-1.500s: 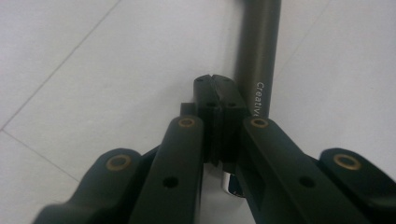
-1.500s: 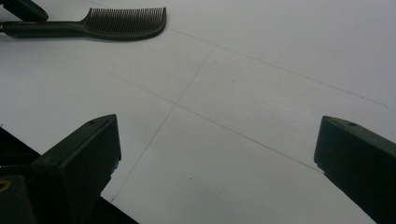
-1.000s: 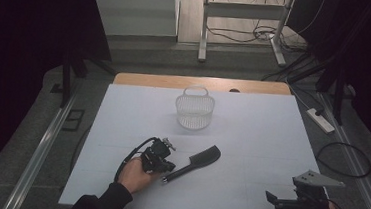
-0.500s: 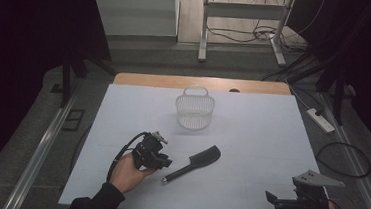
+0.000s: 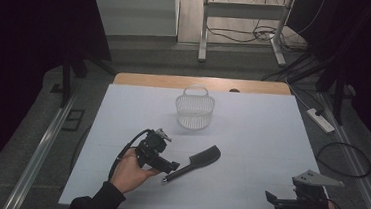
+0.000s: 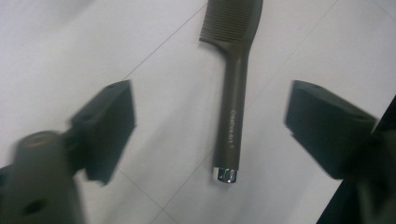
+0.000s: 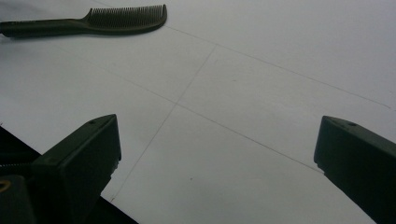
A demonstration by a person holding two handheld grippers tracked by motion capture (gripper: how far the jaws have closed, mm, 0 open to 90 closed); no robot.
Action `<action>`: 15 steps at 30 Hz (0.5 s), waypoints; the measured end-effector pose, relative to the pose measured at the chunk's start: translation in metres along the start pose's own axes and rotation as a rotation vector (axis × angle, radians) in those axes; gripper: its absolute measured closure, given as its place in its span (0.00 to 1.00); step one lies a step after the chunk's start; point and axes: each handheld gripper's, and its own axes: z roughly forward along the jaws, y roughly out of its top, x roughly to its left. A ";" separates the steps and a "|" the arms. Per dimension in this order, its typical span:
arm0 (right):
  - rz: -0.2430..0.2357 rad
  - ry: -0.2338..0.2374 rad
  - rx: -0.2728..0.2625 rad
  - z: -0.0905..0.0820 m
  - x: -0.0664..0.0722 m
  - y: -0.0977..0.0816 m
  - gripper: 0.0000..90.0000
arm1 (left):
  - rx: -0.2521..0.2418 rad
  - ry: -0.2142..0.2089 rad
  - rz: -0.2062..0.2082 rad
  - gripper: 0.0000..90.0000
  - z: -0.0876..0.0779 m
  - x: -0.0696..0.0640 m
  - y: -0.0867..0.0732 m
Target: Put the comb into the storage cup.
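Note:
A black comb (image 5: 198, 161) with a long handle lies flat on the white table (image 5: 256, 135), left of the middle. My left gripper (image 5: 170, 167) hovers just above the handle's metal-tipped end. Its jaws have just been opening and now stand wide apart. In the left gripper view the comb (image 6: 233, 102) lies on the table below the left gripper (image 6: 210, 109), touching neither pad. My right gripper (image 5: 271, 199) rests at the table's near right corner. In the right gripper view the right gripper (image 7: 217, 140) is open over bare table, with the comb (image 7: 98, 22) far off.
A white wire basket (image 5: 194, 110) with a handle stands at the back middle of the table. A wooden strip (image 5: 200, 83) runs along the far edge. On the floor to the right lie a power strip (image 5: 320, 120) and a looped cable (image 5: 344, 159).
The left gripper has opened, let go of the comb's handle and lifted a little. The comb stays on the table. The right gripper has not moved.

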 end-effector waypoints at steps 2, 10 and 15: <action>-0.001 0.000 0.000 0.000 0.000 0.000 0.01 | 0.010 -0.010 0.021 0.08 0.002 -0.002 0.001; -0.001 0.000 0.002 0.000 0.000 0.000 0.01 | 0.054 -0.019 0.075 0.00 0.016 -0.013 0.010; -0.002 0.001 0.002 0.000 0.000 0.000 0.01 | 0.063 0.001 0.112 0.00 0.021 -0.021 0.014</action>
